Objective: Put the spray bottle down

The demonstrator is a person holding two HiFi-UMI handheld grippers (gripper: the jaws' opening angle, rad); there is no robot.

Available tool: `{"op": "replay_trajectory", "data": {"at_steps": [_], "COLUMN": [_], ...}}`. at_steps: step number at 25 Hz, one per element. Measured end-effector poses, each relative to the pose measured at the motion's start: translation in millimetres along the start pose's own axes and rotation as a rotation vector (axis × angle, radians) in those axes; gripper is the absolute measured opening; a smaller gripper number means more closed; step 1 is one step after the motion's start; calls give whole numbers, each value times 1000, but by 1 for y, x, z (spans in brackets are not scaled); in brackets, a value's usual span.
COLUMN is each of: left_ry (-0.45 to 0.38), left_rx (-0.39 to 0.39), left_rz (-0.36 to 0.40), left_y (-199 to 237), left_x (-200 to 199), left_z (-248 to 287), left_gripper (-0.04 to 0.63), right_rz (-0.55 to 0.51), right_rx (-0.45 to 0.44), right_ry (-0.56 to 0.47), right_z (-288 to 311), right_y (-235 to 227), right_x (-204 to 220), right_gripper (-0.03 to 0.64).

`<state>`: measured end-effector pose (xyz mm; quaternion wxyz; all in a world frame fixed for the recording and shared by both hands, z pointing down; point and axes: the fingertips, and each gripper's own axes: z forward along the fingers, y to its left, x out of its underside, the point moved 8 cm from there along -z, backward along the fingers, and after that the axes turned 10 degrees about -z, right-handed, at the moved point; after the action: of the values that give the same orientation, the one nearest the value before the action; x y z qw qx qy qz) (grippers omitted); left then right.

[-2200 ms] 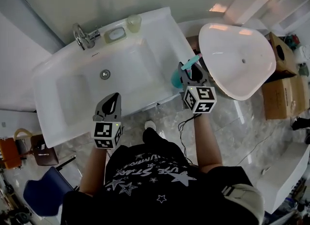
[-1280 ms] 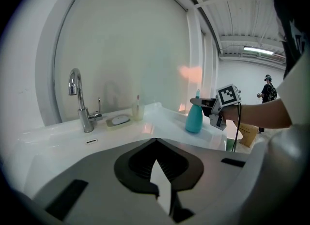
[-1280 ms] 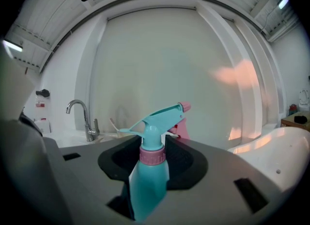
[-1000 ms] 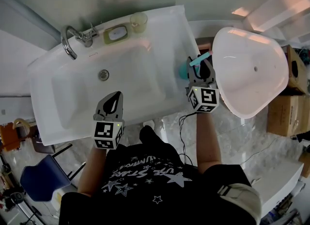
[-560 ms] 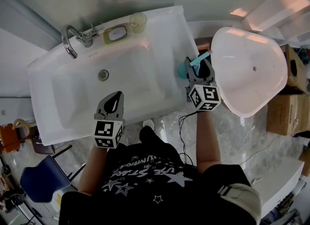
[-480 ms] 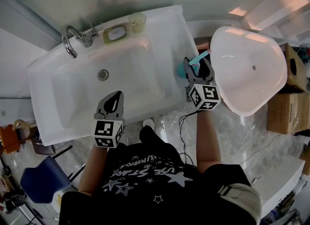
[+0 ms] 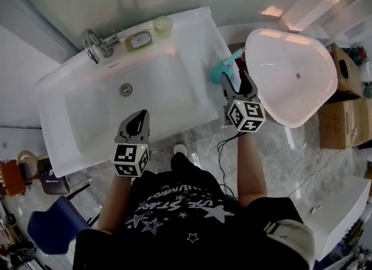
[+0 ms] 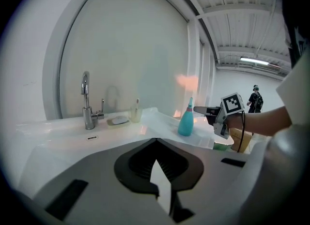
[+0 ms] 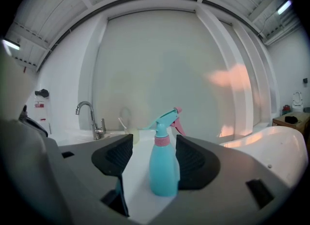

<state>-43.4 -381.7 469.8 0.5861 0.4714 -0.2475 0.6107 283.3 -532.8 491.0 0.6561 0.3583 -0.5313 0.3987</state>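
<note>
Teal spray bottle [image 9: 163, 171], between opening right tool [image 9: 154, 144], near-level

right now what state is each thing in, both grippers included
spray bottle: upright on the ledge of the sink, standing free
right gripper: jaws opening, bottle in the gap at their tips, pads off it
left gripper: shut, empty
faucet: no water seen running
cup: upright, toothbrush inside
</note>
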Motion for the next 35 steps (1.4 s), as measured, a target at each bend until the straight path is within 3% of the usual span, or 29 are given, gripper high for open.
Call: {"op": "replay_trajectory", "data": {"at_steps": [2, 4, 11, 21, 25, 35], "left_ry": [-15, -31, -61, -108, -114, -47], "left_rx": [13, 25, 78, 138, 165, 269], "left_rz": [-3, -7, 46, 45, 56, 79], "left_y": [3, 7, 25, 45, 54, 67], "left_x": [0, 0, 7, 26, 41, 107], "left_z": [-15, -32, -93, -179, -219, -314], "left_gripper": [15, 15, 15, 15, 15, 15], "right_rz": [-8, -8, -38, -41, -62, -52], "right_rx": [22, 30, 90, 123, 183, 296], "right_ry": [0, 18, 6, -32, -8, 75], "right_z": [-16, -32, -91, -166, -198, -309], "right_y": [10, 22, 76, 174, 221, 327], "right_x": [-9, -17, -41, -58, -55, -18], "right_gripper": [278, 188, 62, 14, 14, 12]}}
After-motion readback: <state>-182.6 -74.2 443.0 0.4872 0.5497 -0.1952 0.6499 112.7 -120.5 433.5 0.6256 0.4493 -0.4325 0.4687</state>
